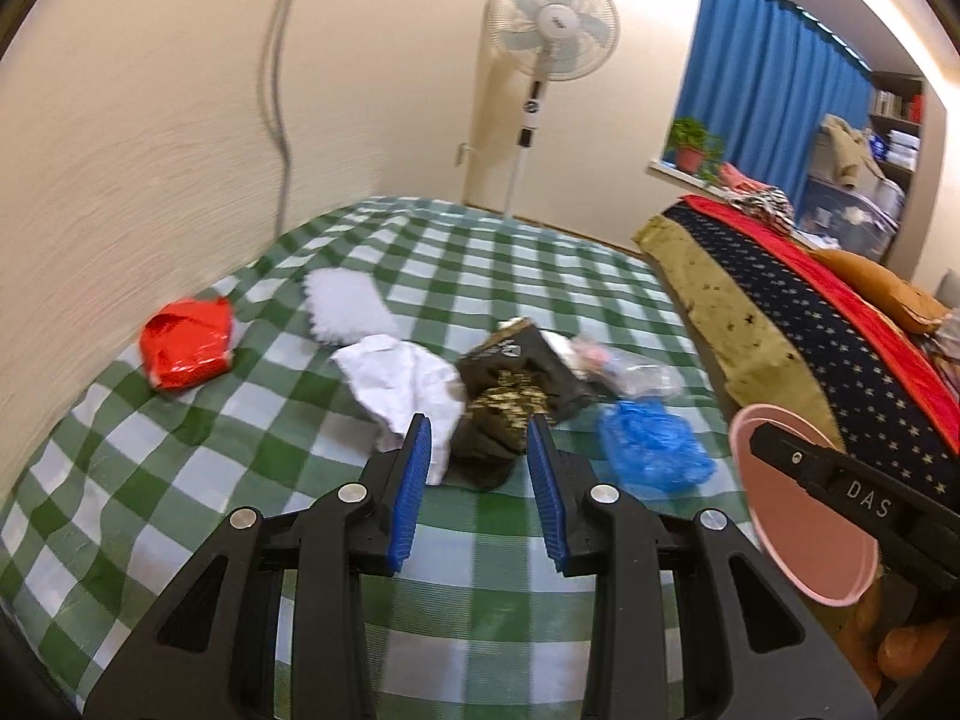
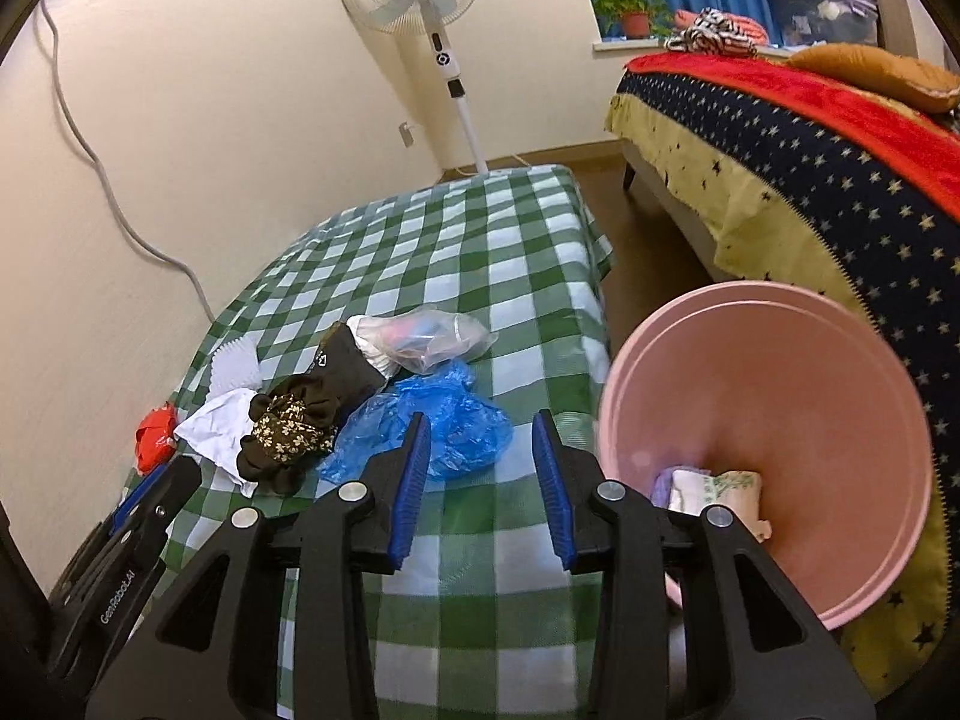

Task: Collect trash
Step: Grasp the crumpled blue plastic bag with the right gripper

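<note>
Trash lies on a table with a green checked cloth (image 1: pixel 210 480): a red crumpled wrapper (image 1: pixel 186 345), white crumpled paper (image 1: pixel 408 387), a white ridged liner (image 1: pixel 348 303), a dark floral cloth and dark packet (image 1: pixel 510 396), a clear plastic bag (image 1: pixel 624 369) and a blue crumpled plastic bag (image 1: pixel 654 447). My left gripper (image 1: pixel 480 438) is open and empty, just short of the dark cloth. My right gripper (image 2: pixel 480 432) is open and empty beside the blue bag (image 2: pixel 432 426). A pink bin (image 2: pixel 774 438) at the table's right edge holds some wrappers (image 2: pixel 714 489).
A standing fan (image 1: pixel 549 24) is by the far wall. A bed with a starred blanket (image 2: pixel 810 162) stands to the right across a strip of floor. A cable (image 2: pixel 120 204) hangs down the left wall. A potted plant (image 2: pixel 630 9) sits on the windowsill.
</note>
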`<state>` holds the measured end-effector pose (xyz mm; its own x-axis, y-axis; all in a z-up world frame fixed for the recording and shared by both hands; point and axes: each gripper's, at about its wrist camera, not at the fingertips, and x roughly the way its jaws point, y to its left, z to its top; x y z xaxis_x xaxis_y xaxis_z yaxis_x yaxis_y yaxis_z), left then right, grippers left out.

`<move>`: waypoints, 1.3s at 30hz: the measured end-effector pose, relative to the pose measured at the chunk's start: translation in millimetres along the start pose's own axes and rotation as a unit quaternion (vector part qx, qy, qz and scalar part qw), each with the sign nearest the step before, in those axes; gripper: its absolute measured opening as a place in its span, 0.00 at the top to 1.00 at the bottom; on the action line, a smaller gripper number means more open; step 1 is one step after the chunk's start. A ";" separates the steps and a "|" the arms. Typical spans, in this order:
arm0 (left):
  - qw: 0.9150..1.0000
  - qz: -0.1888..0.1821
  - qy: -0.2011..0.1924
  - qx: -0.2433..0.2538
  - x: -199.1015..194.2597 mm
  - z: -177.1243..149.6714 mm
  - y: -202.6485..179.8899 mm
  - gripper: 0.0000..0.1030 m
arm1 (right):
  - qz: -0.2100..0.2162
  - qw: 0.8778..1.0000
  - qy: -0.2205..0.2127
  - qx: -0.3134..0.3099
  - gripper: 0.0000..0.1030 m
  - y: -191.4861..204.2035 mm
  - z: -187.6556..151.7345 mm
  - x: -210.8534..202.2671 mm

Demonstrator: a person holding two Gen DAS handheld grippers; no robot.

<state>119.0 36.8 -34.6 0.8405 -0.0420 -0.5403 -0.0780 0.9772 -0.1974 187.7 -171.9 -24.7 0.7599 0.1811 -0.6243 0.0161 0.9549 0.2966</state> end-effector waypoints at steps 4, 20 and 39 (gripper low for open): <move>1.000 0.021 0.003 -0.017 5.5 1.3 12.9 0.68 | 0.005 1.000 0.008 -0.003 0.64 7.3 0.1 14.4; 0.996 0.042 0.035 -0.068 43.1 9.8 40.5 0.68 | -0.002 0.999 0.054 0.005 0.50 8.5 1.0 59.9; 0.995 0.027 0.040 -0.086 58.8 16.1 44.2 0.78 | -0.004 0.998 0.053 -0.043 0.98 23.5 -6.1 60.6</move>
<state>173.6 80.9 -62.0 0.7877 -0.0127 -0.6159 -0.2185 0.9291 -0.2985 230.3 -137.1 -60.0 0.6874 0.1926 -0.7002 -0.0375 0.9723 0.2306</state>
